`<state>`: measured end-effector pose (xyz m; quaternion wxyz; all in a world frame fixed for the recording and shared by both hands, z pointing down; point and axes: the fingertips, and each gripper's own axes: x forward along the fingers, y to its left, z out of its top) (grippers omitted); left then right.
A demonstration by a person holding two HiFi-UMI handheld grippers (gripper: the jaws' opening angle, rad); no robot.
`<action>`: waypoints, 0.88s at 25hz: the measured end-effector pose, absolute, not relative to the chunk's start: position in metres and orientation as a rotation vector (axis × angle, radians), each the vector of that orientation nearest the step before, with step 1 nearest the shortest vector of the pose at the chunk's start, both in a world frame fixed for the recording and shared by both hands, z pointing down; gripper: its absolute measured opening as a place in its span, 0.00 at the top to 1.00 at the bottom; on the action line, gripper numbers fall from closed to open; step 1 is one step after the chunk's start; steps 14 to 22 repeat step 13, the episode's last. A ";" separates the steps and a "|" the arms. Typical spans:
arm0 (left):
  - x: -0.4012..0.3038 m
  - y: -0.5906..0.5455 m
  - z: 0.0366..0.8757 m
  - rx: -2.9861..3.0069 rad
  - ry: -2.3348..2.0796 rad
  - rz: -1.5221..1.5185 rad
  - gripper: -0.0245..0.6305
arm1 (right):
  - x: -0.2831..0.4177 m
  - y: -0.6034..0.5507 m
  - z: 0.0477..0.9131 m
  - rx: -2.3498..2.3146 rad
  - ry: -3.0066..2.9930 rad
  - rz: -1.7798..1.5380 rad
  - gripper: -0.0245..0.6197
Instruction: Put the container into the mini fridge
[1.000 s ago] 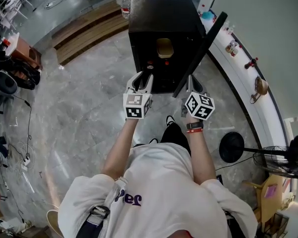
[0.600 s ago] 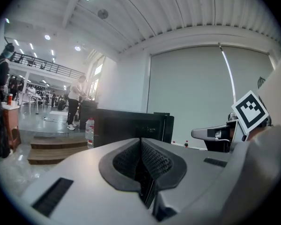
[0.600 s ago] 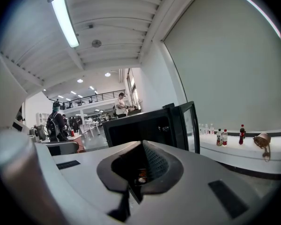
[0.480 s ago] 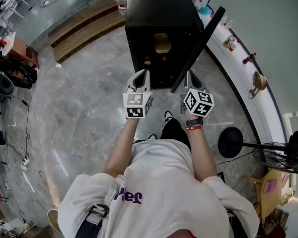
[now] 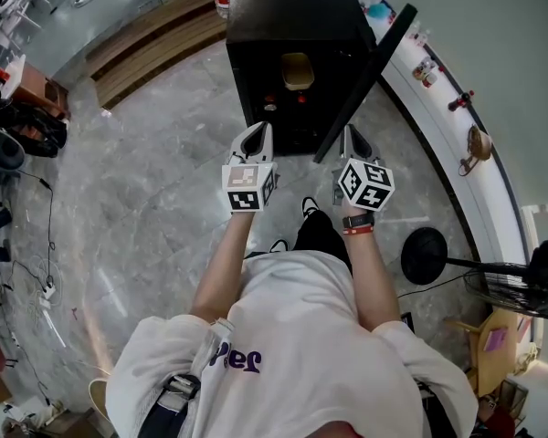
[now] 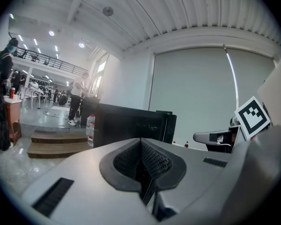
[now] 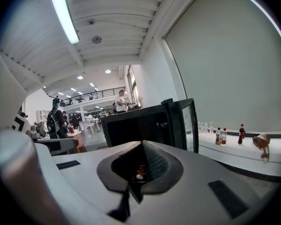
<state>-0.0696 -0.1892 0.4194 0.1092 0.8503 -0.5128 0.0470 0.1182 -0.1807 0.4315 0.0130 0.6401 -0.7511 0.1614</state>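
Fig.: head view w/ both gripper views, person standing at an open fridge. L gripper (image 5: pixel 259 130): jaws, part-open a sec ago, are now clenched together on nothing. R gripper (image 5: pixel 352 133): likewise closed & empty, per its own view. Both hold roughly the same station as before, side by side at 6 o'clock of the mini fridge (image 5: pixel 292 21) opening. Container (image 5: pixel 298 69): inside on the upper shelf, at 12 o'clock from the grippers and apart from both. Small red items (image 5: pixel 301 99) sit below it, too small to name. Door (image 5: pixel 365 80) stands open, swung toward 1 o'clock. Judgement: placement & release look done. The only step left is prob. shutting the door, nearest the R gripper.
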 end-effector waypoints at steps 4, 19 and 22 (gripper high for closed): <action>-0.069 -0.194 0.434 2.464 -1.503 0.146 0.93 | 0.119 -0.187 0.443 1.964 -2.341 0.522 0.94; -0.056 -0.229 0.491 2.355 -1.410 0.200 0.93 | 0.122 -0.220 0.486 1.857 -2.341 0.579 0.94; -0.056 -0.229 0.491 2.355 -1.410 0.200 0.93 | 0.122 -0.220 0.486 1.857 -2.341 0.579 0.94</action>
